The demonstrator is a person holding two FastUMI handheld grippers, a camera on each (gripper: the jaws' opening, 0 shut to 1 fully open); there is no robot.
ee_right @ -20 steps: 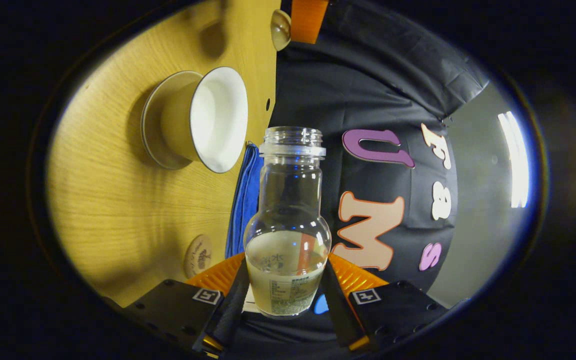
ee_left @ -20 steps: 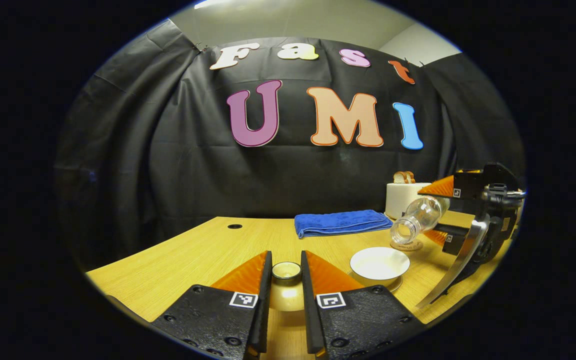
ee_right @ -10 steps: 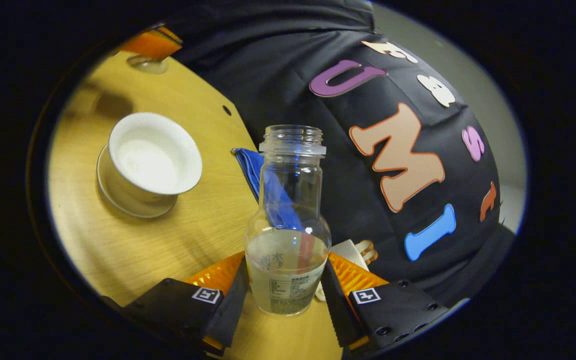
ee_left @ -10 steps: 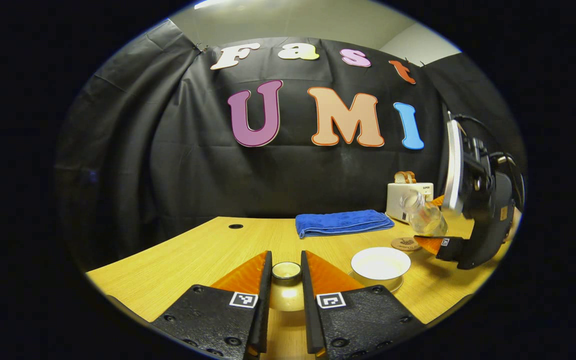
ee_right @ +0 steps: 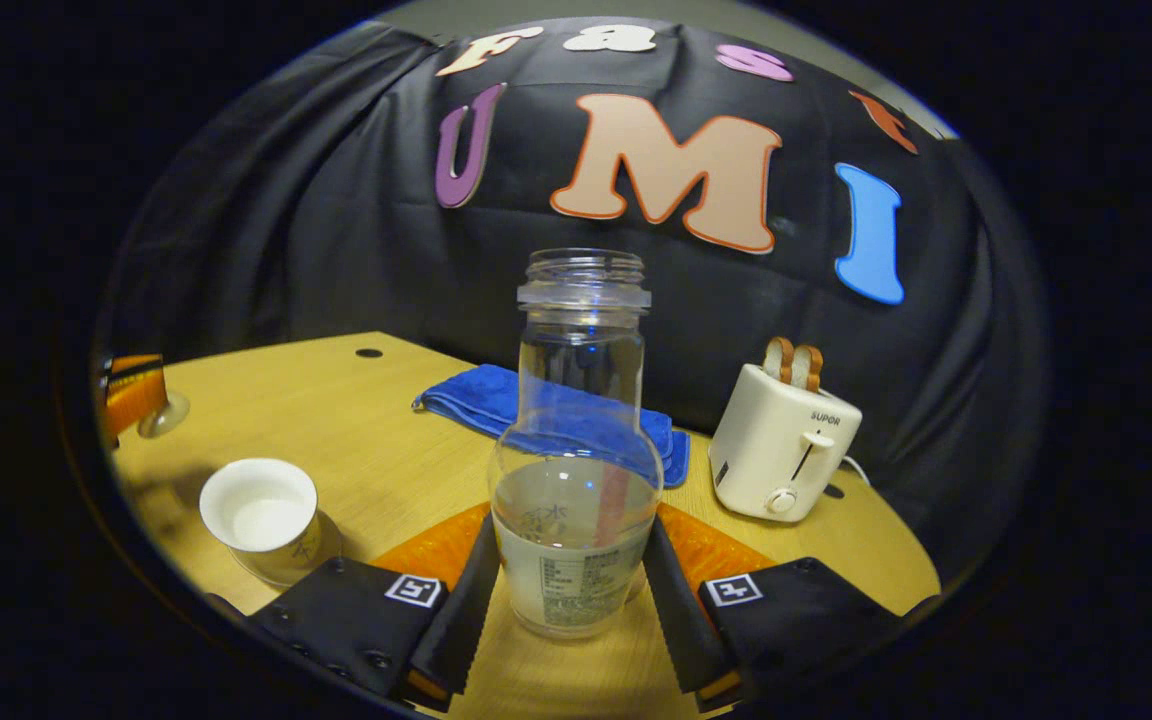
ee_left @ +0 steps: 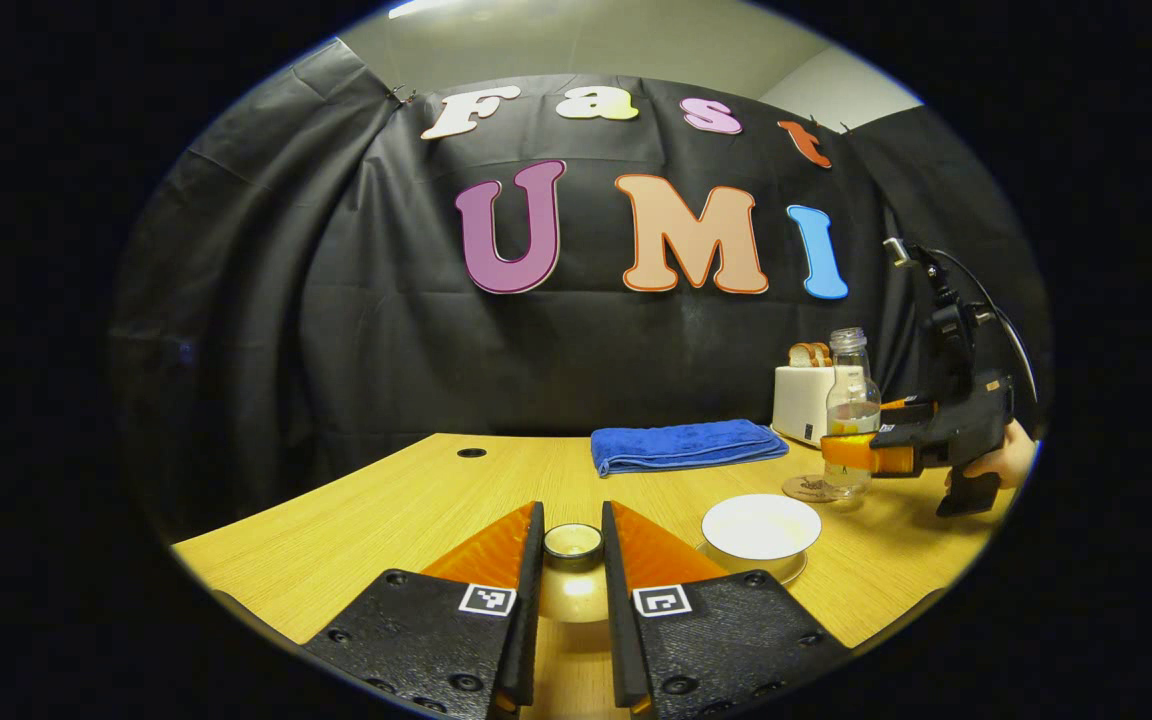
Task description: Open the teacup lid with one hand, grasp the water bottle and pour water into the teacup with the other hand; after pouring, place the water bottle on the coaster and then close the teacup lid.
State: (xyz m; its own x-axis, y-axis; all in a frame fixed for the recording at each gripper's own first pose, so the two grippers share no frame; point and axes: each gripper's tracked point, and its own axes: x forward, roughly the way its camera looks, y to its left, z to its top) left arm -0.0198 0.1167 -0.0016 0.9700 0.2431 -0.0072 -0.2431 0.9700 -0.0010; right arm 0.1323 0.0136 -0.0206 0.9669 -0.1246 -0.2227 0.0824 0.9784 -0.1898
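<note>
The bottle (ee_right: 576, 440) is held upright in the right hand-held gripper (ee_right: 568, 585), whose fingers are clamped on both sides of its lower body, over the label. It is uncapped and partly filled, so it is judged moderately light, stiff and smooth-walled; a slip or a spill through the open neck is the likely risk if it is tilted or set down hard. The wide lower body is judged the best place to hold, as the grip is low and steady there.

In the left gripper view the bottle (ee_left: 851, 410) is seen at or just above the coaster (ee_left: 808, 488); whether it rests on it cannot be told.

The teacup (ee_right: 261, 520) stands open on the surface (ee_right: 376, 430), with liquid apparently inside, near the bottle. Its lid (ee_left: 573, 545) is pinched by the knob between the fingers of the left hand-held gripper (ee_left: 572, 545), well apart from the cup (ee_left: 760, 528). The lid is judged hard, brittle and slippery.

Beyond lie a blue towel (ee_right: 496, 400) and a toaster (ee_right: 781, 445).
</note>
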